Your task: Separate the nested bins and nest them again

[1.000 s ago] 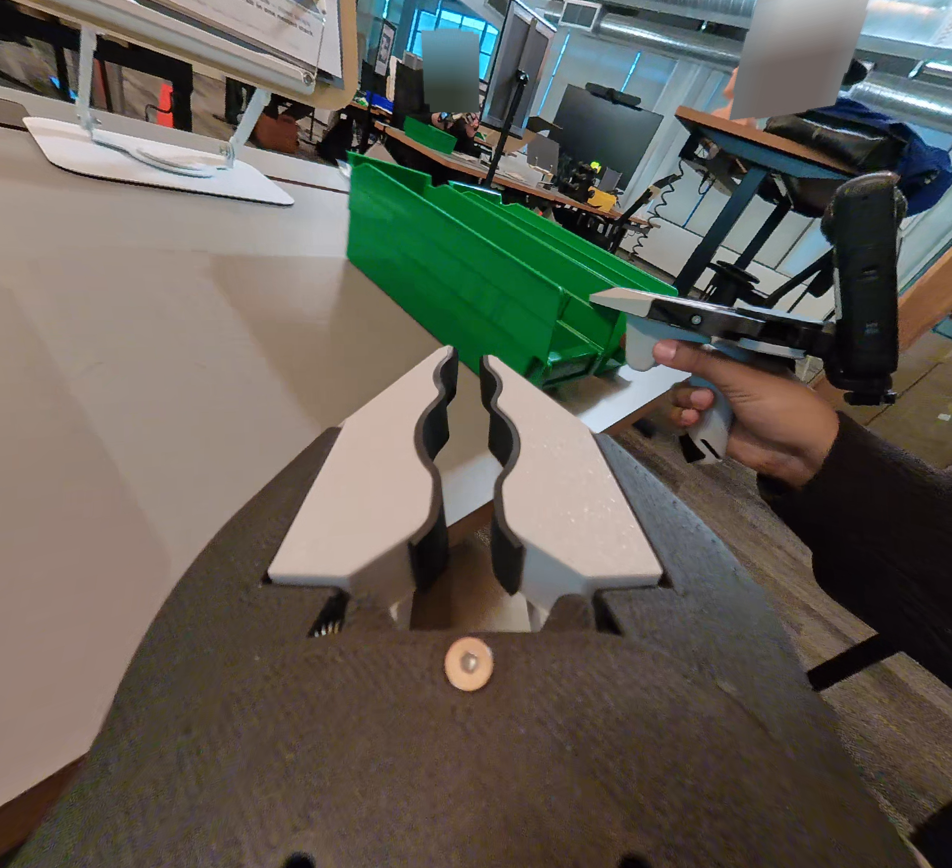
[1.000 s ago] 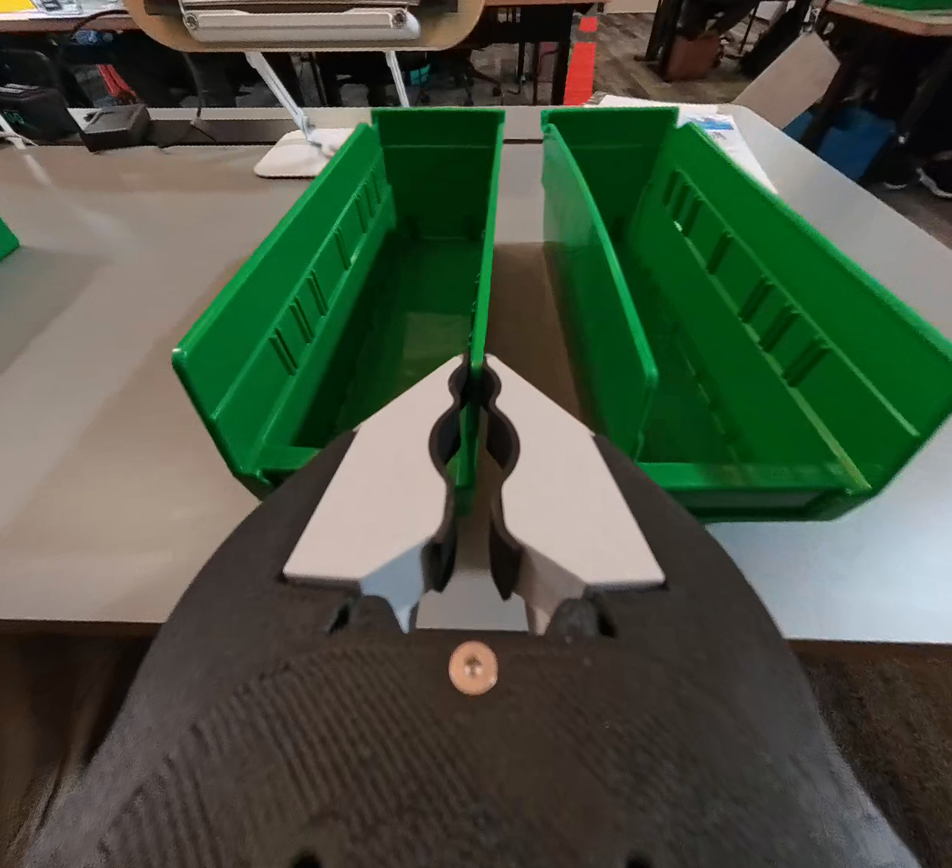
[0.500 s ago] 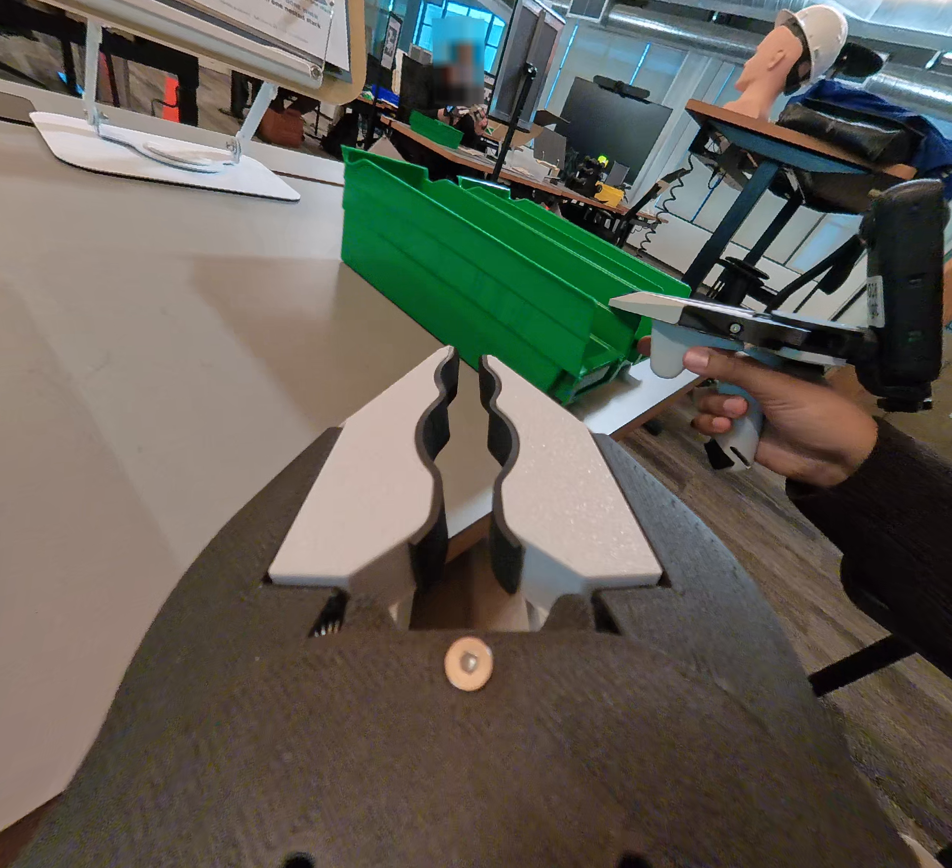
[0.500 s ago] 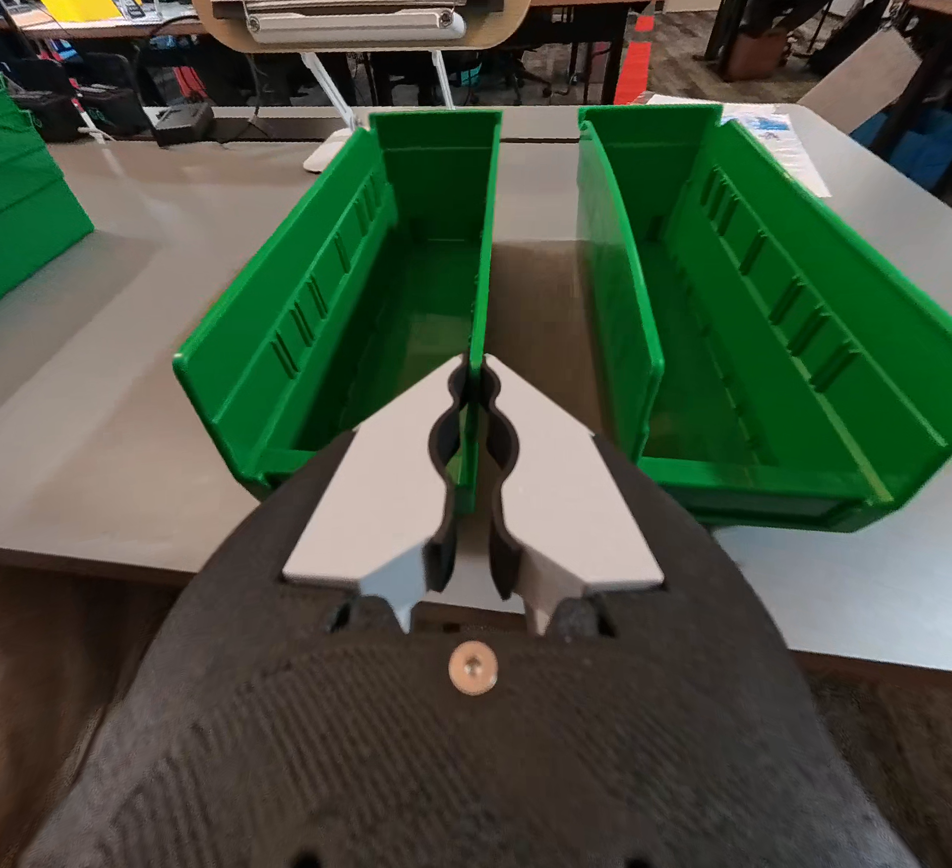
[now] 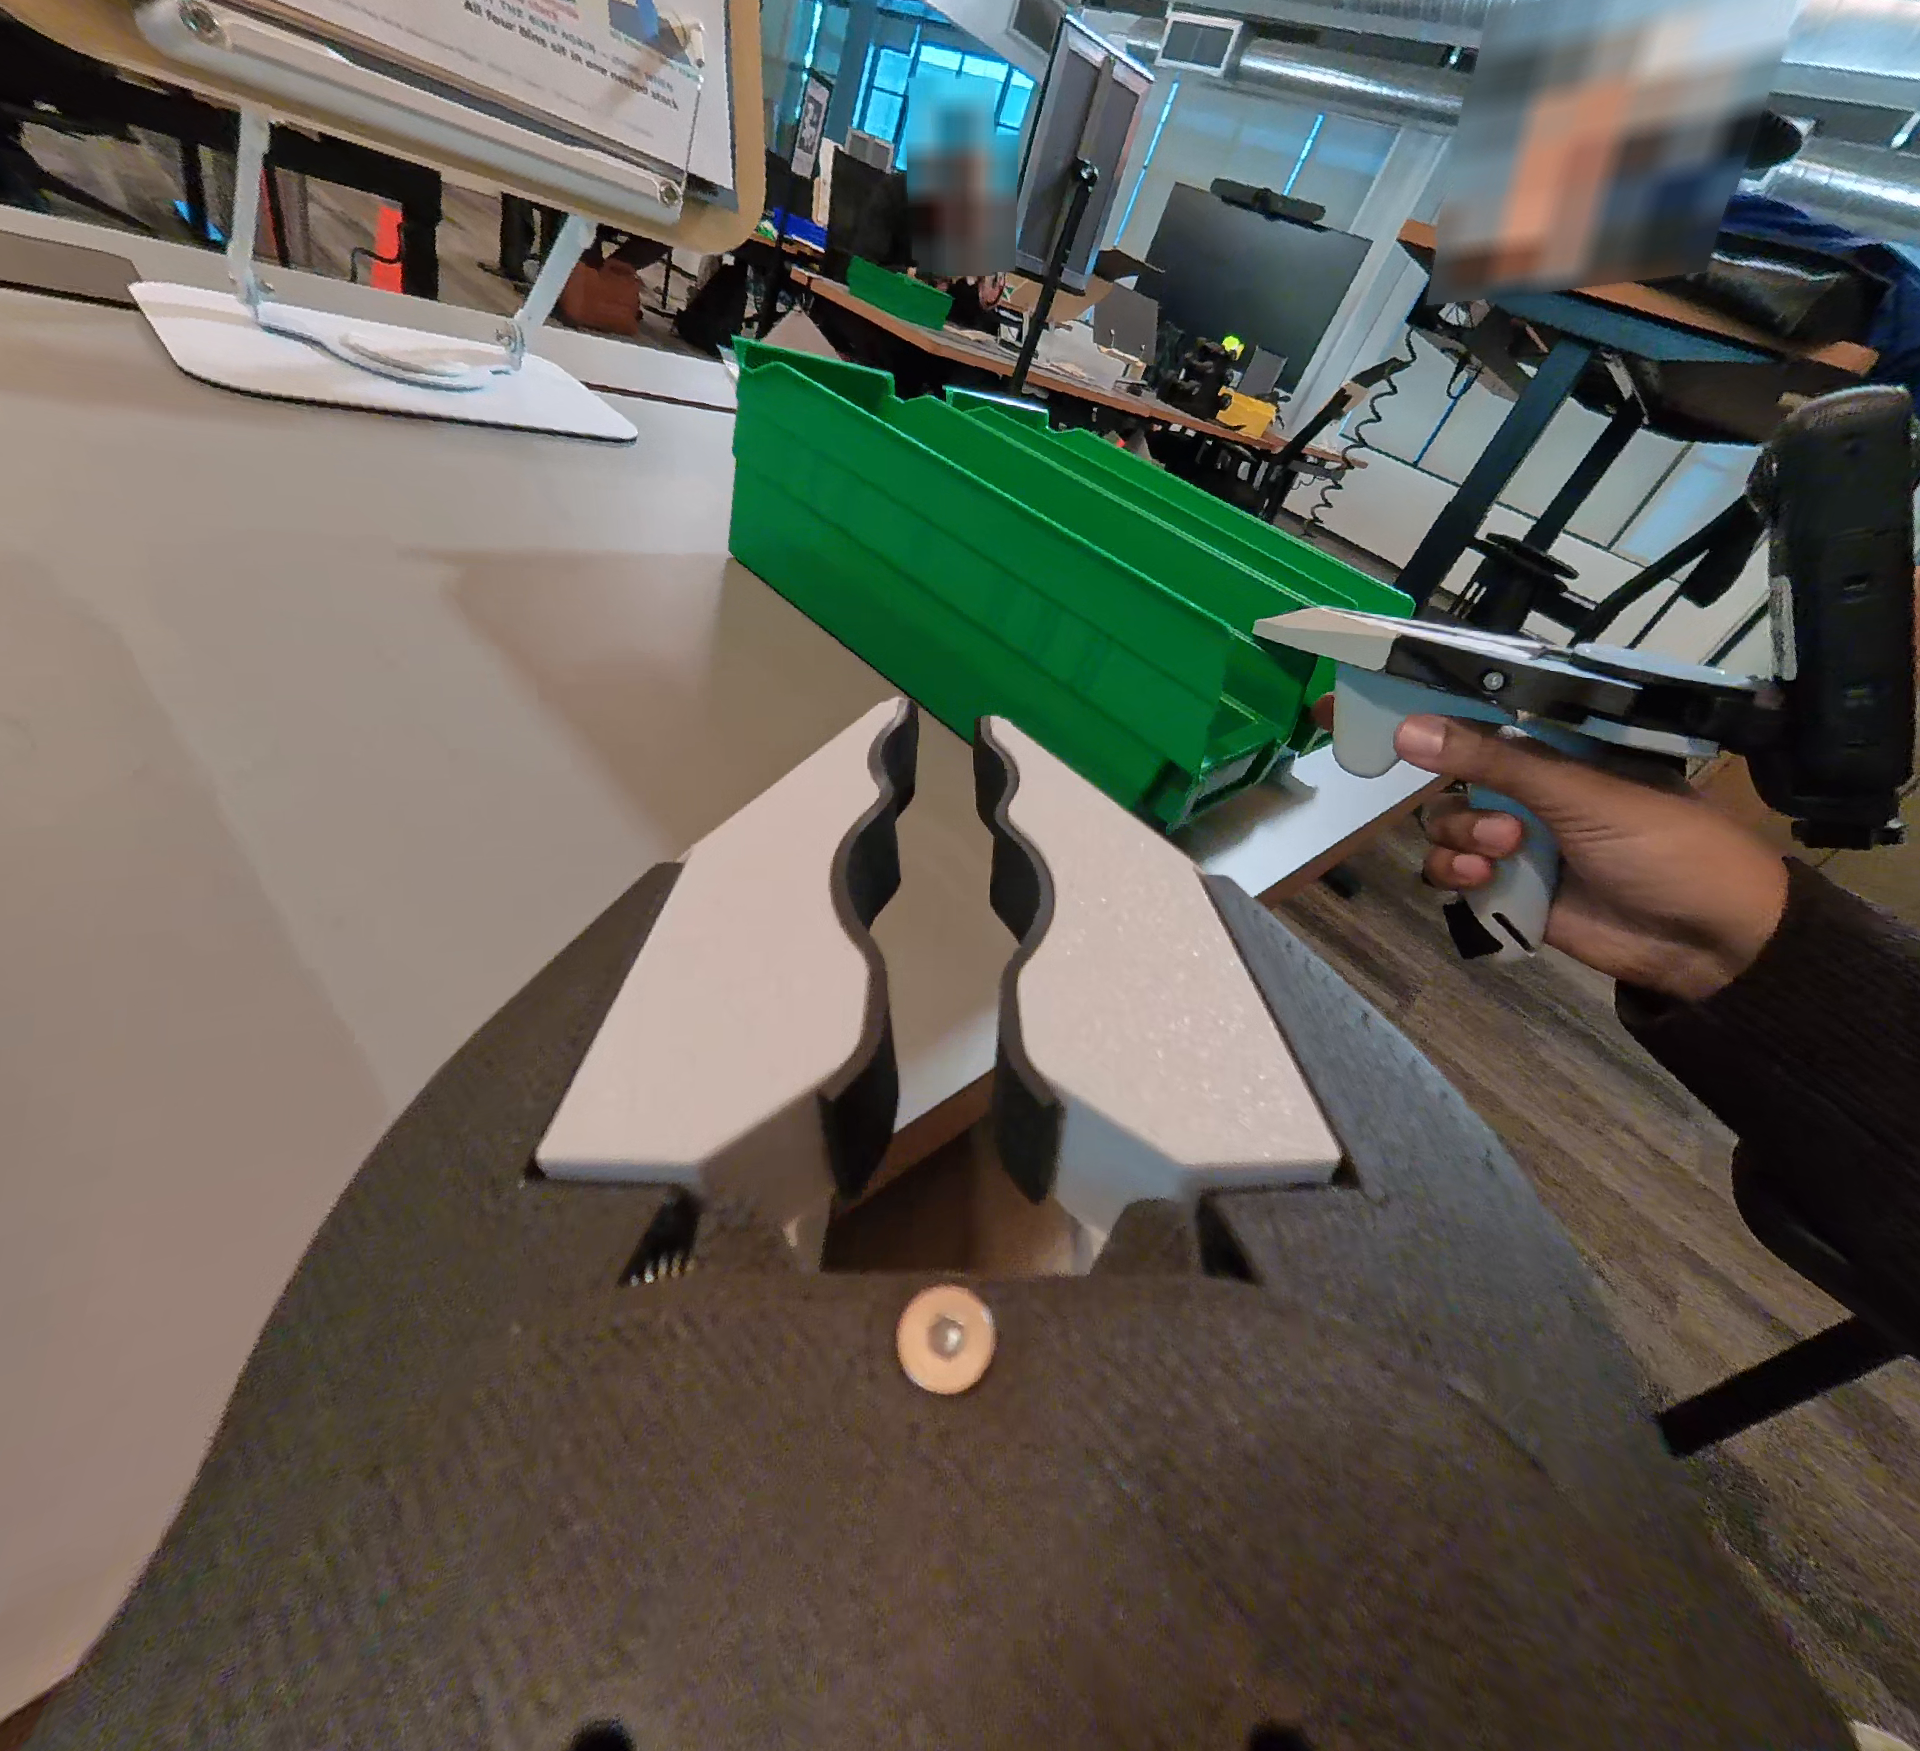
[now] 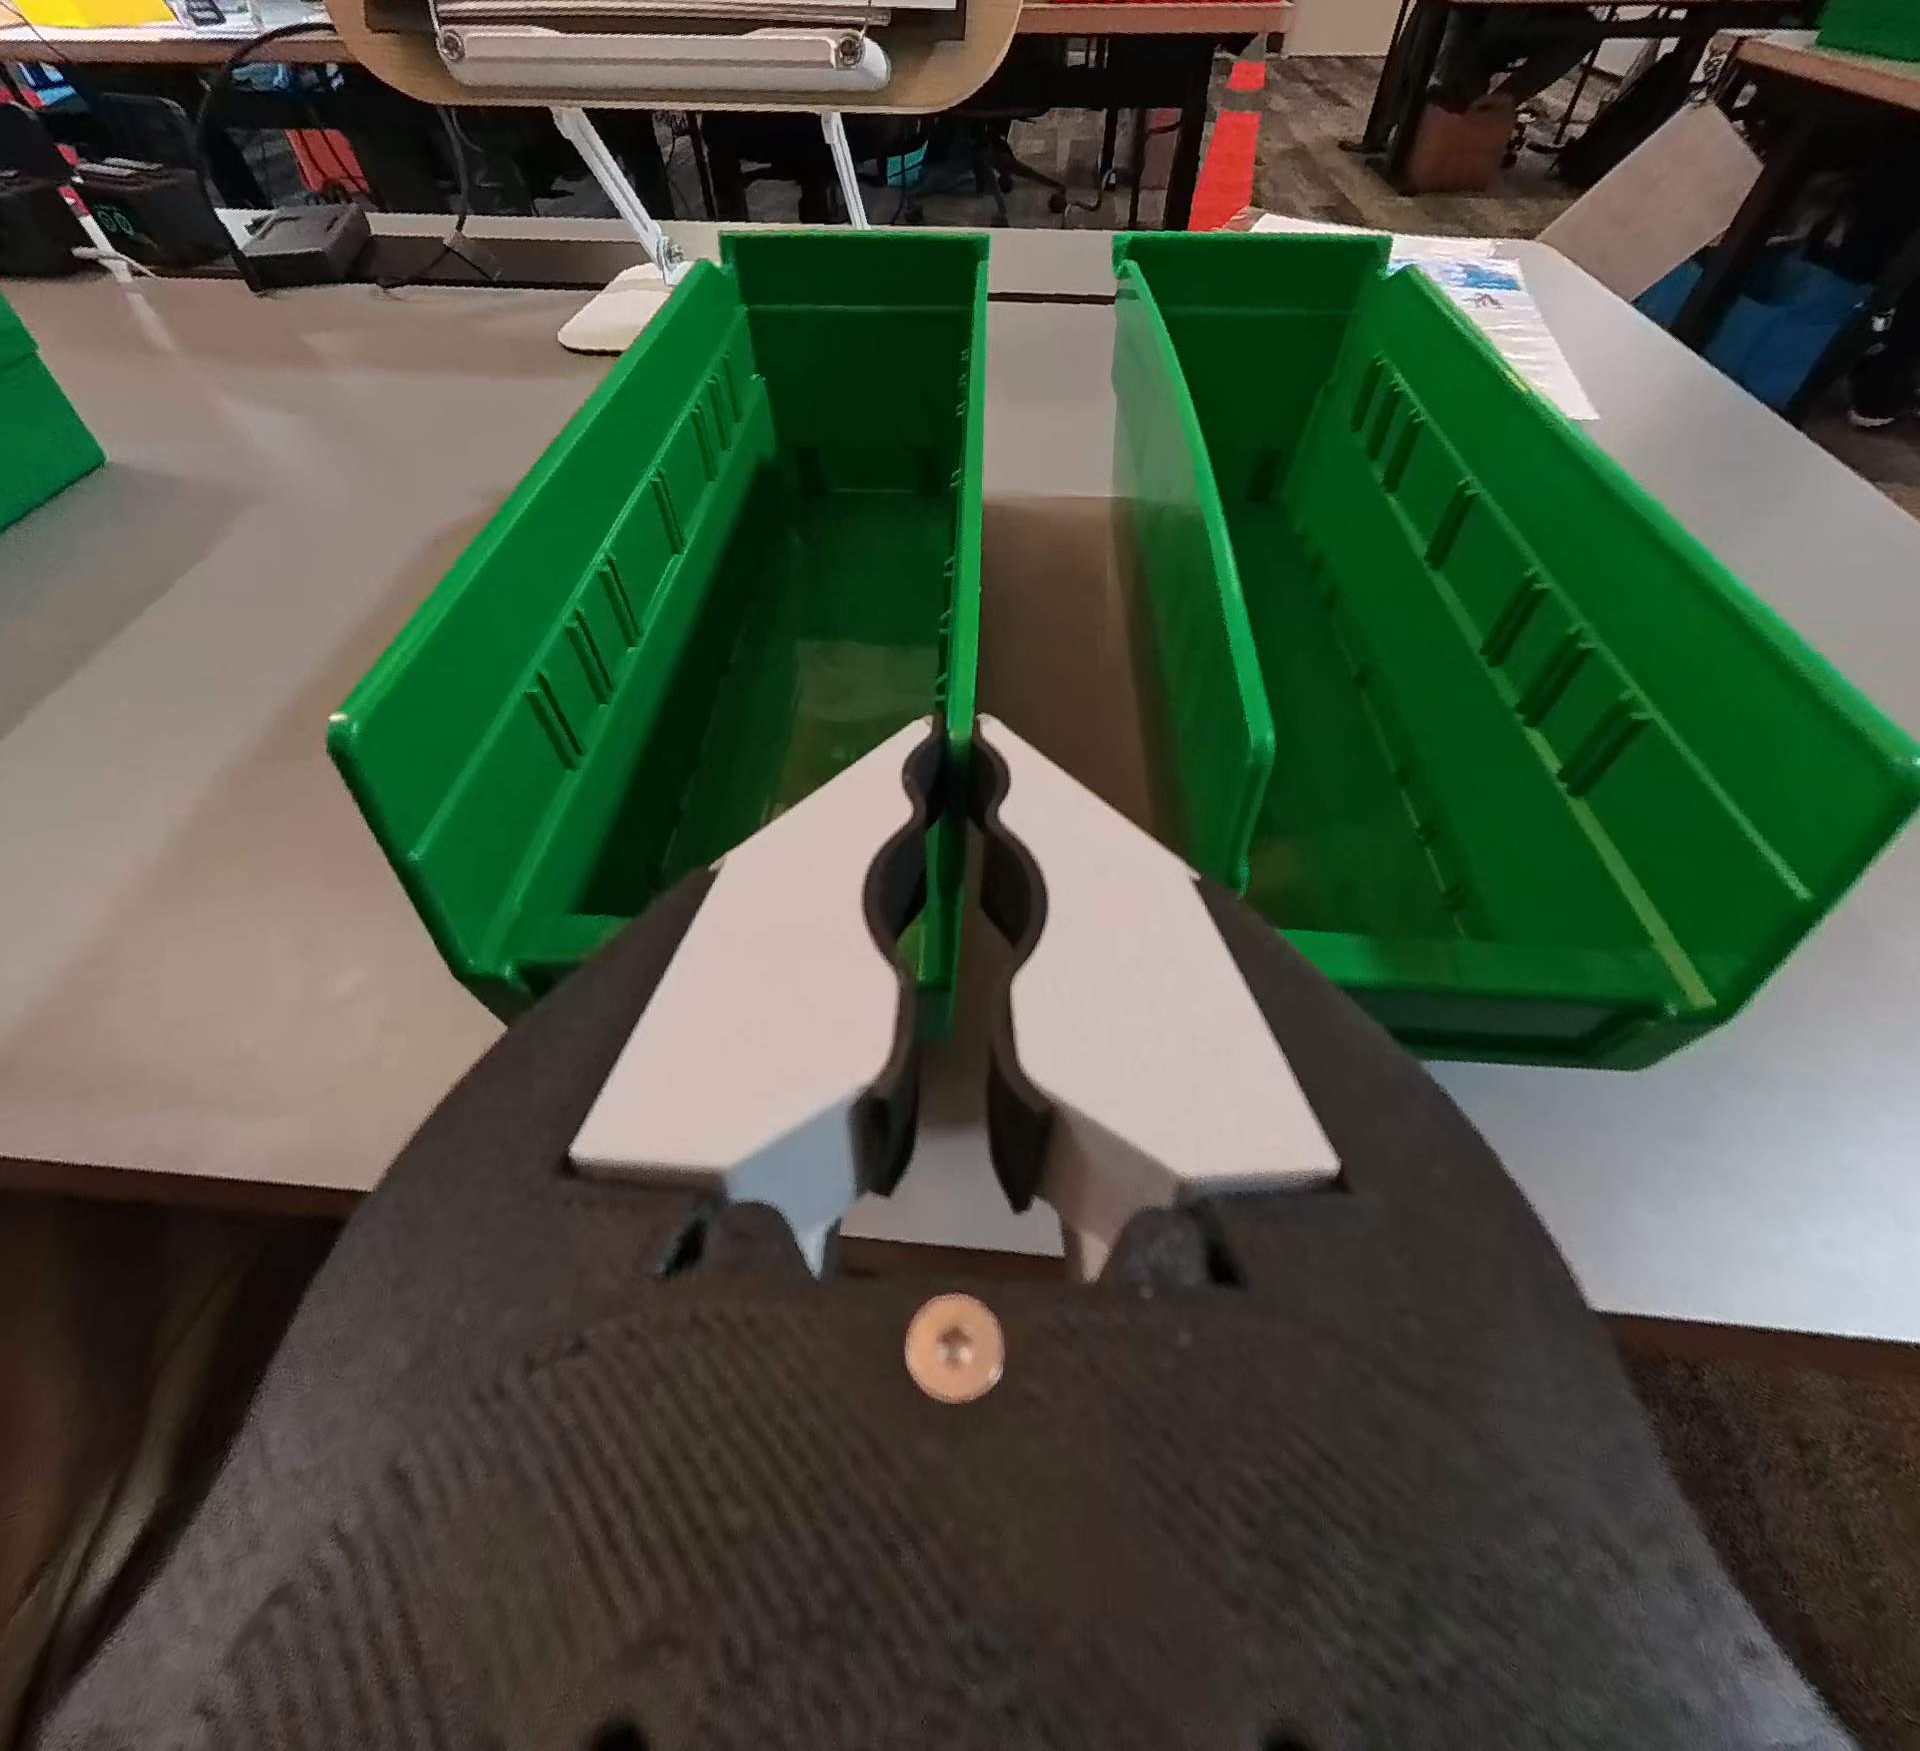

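on grey table (image 6: 260, 558), right gripper (image 6: 958, 735) clamps left bin (image 6: 623, 621) wall; left gripper (image 5: 945, 714) (slightly parted) holds nothing.

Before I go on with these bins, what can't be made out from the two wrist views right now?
- Left bin, right wrist view: near right corner hidden behind the right hand-held gripper clamped on its side wall.
- Third green bin, right wrist view: cut off by the left edge.
- Right bin, left wrist view: mostly hidden behind the left bin.
- Left hand-held gripper: slightly open, holding nothing.
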The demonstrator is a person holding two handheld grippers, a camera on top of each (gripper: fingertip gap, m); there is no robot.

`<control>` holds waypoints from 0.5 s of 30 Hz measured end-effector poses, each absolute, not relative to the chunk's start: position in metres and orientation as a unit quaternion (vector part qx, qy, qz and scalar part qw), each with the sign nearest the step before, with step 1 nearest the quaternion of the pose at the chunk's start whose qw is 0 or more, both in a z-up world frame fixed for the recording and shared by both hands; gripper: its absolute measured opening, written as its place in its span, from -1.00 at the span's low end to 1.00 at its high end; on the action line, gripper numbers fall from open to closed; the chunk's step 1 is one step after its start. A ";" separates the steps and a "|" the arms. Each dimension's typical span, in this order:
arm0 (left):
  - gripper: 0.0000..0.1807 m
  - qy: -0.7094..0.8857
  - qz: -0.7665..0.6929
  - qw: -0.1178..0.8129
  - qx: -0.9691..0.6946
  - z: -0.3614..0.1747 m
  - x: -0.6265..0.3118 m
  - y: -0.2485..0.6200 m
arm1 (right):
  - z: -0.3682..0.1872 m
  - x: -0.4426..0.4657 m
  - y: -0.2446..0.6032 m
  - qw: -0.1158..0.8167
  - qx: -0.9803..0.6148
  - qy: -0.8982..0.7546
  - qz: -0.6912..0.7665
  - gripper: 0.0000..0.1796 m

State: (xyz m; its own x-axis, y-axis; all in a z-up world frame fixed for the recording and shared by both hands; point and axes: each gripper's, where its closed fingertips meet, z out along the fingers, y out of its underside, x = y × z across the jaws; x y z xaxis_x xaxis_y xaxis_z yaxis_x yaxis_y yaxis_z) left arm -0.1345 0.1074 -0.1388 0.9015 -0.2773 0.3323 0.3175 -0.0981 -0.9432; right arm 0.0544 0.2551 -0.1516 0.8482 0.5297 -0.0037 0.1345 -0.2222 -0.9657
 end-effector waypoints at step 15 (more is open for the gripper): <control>-0.89 -0.009 -0.200 0.687 -0.698 -0.130 -0.139 0.105 | -0.123 0.052 0.245 0.655 -0.703 -0.250 0.116 -0.69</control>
